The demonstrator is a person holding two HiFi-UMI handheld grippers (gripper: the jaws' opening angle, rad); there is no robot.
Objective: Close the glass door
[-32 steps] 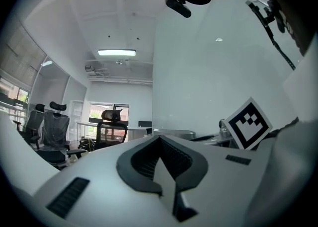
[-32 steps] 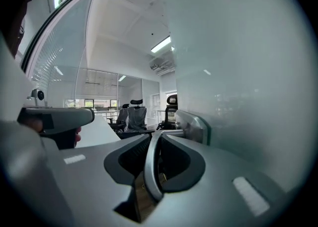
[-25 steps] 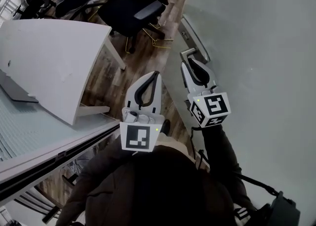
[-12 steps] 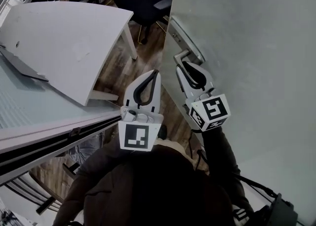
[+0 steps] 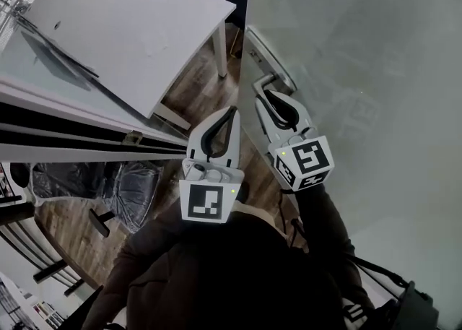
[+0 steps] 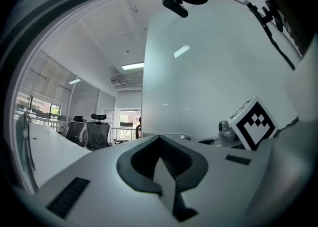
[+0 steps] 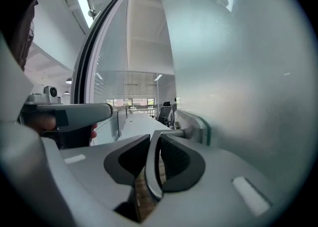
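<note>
Right gripper point(image 5: 266, 94) is clamped on the handle point(image 7: 150, 166), centre right of head view. The door point(image 5: 361, 68) fills the right side. Swing it smoothly along its arc and don't twist the lever. Your right arm reaches forward, gripper near level. Left gripper point(image 5: 229, 112) sits beside it, jaws together, empty.

The glass door point(image 5: 375, 47) is frosted pale grey; its handle point(image 5: 261, 84) is finished silver. The desk point(image 5: 130, 40) is coloured white, the floor point(image 5: 193, 96) wood-grained brown.
</note>
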